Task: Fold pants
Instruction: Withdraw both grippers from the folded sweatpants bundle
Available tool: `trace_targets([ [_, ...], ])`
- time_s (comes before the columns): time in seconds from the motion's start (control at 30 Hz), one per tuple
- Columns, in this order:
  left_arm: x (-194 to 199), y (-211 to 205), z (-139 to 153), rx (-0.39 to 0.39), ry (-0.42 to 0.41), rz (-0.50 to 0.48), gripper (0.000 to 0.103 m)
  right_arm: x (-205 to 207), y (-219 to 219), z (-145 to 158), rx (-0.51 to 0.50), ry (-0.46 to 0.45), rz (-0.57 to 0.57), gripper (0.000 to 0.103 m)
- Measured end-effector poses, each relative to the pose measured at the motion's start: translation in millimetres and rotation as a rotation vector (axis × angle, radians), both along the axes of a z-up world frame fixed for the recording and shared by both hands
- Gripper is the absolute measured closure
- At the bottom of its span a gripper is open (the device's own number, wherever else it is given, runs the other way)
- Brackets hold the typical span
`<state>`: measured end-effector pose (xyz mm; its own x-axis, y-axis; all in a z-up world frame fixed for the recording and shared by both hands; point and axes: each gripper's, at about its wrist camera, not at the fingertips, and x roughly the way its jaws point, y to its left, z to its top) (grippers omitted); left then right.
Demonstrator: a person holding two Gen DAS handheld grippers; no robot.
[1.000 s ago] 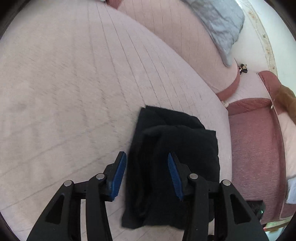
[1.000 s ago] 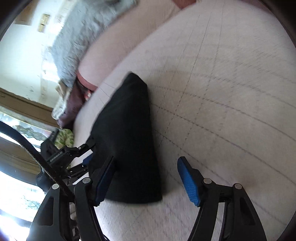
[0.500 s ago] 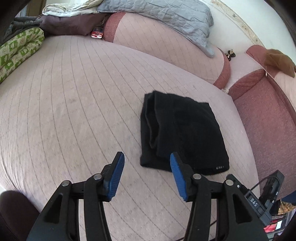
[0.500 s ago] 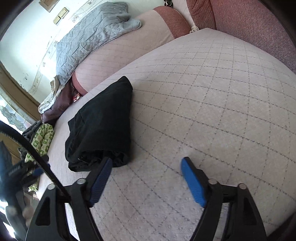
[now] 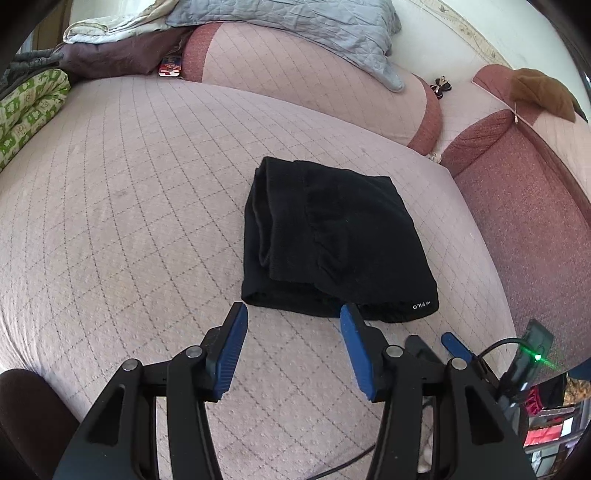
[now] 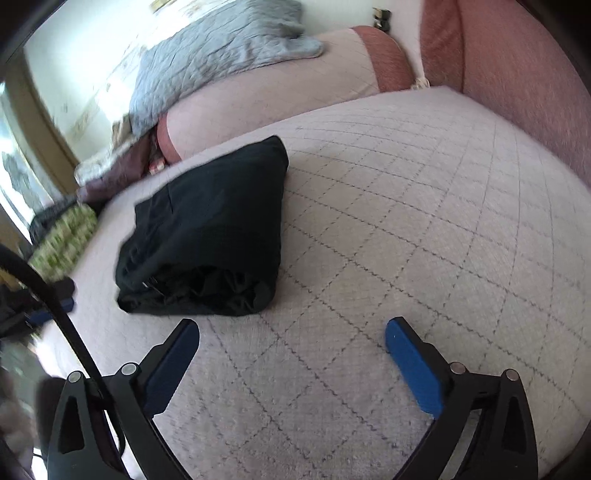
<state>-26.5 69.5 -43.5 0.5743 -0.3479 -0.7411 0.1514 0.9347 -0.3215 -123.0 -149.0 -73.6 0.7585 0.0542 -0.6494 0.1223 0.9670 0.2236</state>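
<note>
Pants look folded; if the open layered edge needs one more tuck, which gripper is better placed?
Left, probably. The left gripper points straight at the pants' near edge, jaws empty. The right gripper sits off to the side over bare bed cover, jaws opening, nothing between them.

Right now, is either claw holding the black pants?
No, the folded pants lie free on the bed beyond the left gripper.

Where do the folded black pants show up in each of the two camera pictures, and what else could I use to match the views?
Left wrist view: black pants lie at centre, just beyond the left gripper.
Right wrist view: pants lie left of centre, beyond the right gripper, whose jaws are opening, empty.
Shared landmark: the grey quilted blanket on the backrest.
</note>
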Motion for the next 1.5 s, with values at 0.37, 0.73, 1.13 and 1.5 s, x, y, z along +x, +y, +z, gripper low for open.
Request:
trace_targets([
  [0.37, -2.8, -7.1, -4.5, 0.005, 0.019, -0.012, 0.052, 1.7, 7.6, -3.8, -0.078, 0.028, 0.005, 0.0],
  [0.73, -3.7, -8.1, -7.9, 0.007, 0.028, -0.013, 0.052, 2.5, 15.0, -5.9, -0.145, 0.043, -0.003, 0.0],
  [1.13, -0.7, 0.0, -11.6, -0.023, 0.033, 0.003, 0.052, 4.3, 20.8, -7.8, -0.2, 0.06, -0.01, 0.0],
  [1.5, 8.4, 49.2, -4.3, -0.062, 0.032, 0.084, 0.052, 5.4, 23.3, -6.7, -0.244, 0.078, -0.004, 0.001],
])
